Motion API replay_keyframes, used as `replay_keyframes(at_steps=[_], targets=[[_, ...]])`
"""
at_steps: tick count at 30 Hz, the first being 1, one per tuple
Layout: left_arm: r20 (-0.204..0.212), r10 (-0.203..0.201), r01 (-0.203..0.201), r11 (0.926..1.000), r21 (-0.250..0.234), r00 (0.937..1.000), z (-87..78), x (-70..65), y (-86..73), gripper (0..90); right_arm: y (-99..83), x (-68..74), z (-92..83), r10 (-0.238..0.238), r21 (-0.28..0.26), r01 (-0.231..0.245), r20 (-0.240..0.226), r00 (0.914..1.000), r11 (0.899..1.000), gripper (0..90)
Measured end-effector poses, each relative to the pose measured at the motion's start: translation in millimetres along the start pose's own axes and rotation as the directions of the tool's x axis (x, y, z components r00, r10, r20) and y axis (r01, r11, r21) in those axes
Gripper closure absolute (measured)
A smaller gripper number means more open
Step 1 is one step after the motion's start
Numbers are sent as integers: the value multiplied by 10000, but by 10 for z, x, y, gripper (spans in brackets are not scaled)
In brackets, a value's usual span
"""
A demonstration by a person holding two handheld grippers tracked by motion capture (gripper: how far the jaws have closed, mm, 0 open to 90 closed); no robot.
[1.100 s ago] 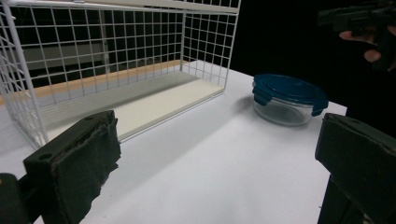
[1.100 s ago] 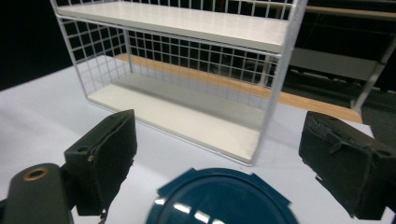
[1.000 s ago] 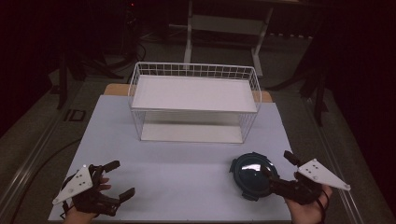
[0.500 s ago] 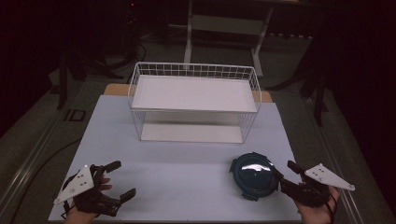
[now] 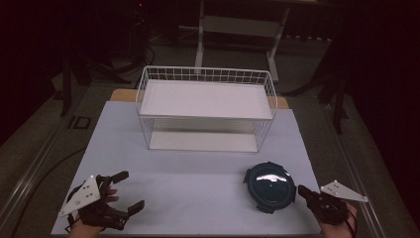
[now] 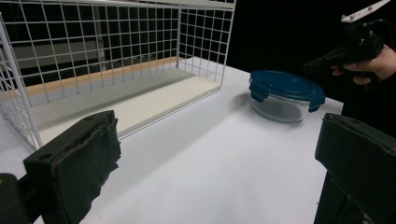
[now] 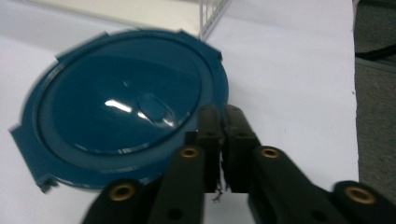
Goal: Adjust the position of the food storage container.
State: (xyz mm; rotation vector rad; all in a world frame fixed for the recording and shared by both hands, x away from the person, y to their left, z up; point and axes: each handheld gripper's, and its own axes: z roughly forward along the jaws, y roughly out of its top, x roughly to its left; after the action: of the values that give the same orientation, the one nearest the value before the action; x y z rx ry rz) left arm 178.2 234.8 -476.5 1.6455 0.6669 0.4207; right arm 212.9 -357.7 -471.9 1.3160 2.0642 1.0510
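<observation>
One round glass container (image 5: pixel 270 184) with a blue lid (image 7: pixel 126 100) sits shut on the white table (image 5: pixel 198 198), its contents unclear. One wire basket (image 5: pixel 205 106) stands empty behind. Two grippers: left gripper (image 5: pixel 130 191) jaws apart, holding nothing; right gripper (image 5: pixel 303 191) just closed on nothing, beside the container.

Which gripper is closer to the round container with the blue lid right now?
The right gripper. It sits just beside the lidded container at its right edge, jaws shut together with nothing between them. The left gripper is far across the table, jaws open.
</observation>
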Motion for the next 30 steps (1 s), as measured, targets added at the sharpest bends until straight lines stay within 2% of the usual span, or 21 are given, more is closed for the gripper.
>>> replay_keyframes(at_steps=[4,9,12,19,30], targets=[[10,43,-43,10000,38,10000,2,0,-1,0,-73,-19,58,223,373,-217,-147,9996,9991,899],[3,33,-33,10000,39,10000,4,0,0,0,-111,-50,90,571,406,-557,-337,9978,9976,900],[18,39,-39,10000,62,10000,10,-5,-1,0,-96,-39,109,579,442,-561,-404,9975,9974,900],[27,67,-68,9999,109,10000,16,-7,-6,0,3,17,235,491,564,-448,-779,9957,9974,900],[68,90,-90,9999,127,9999,24,-16,-9,0,162,207,457,106,655,-16,-1376,9904,9979,900]])
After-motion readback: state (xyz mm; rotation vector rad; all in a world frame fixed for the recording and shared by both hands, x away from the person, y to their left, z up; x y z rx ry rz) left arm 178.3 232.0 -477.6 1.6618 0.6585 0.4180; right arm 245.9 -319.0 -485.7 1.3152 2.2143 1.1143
